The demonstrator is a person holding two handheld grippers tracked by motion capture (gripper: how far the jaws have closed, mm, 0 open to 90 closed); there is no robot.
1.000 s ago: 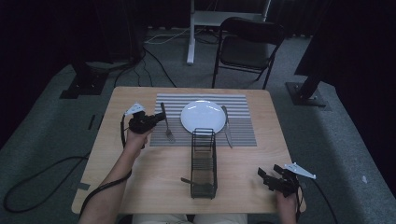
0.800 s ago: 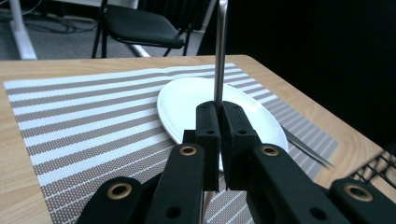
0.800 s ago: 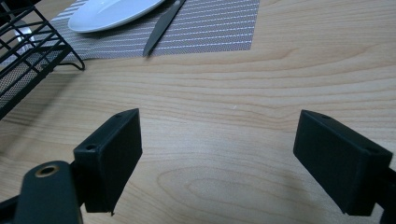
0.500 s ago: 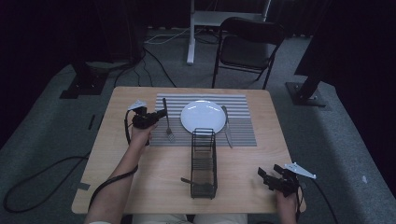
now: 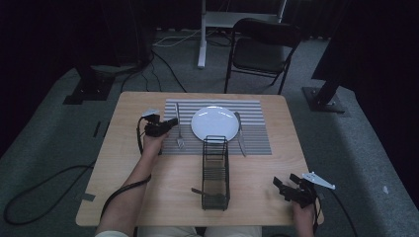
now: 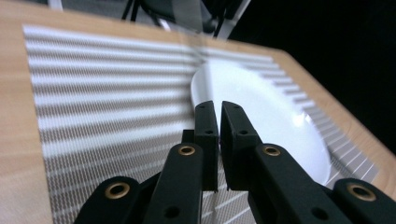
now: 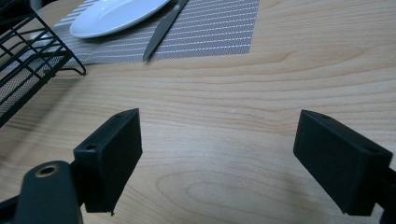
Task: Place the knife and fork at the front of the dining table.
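Fork (image 5: 179, 133) lies just right of the nearly closed left gripper (image 5: 171, 123); right gripper (image 5: 282, 187) gapes wide.

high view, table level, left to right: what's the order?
left gripper → fork → plate → knife → right gripper

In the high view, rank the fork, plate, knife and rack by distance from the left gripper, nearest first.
1. fork, just right of the left gripper.
2. plate, mat's middle.
3. rack and knife: too close to call; rack toward the near edge, knife right of the plate.
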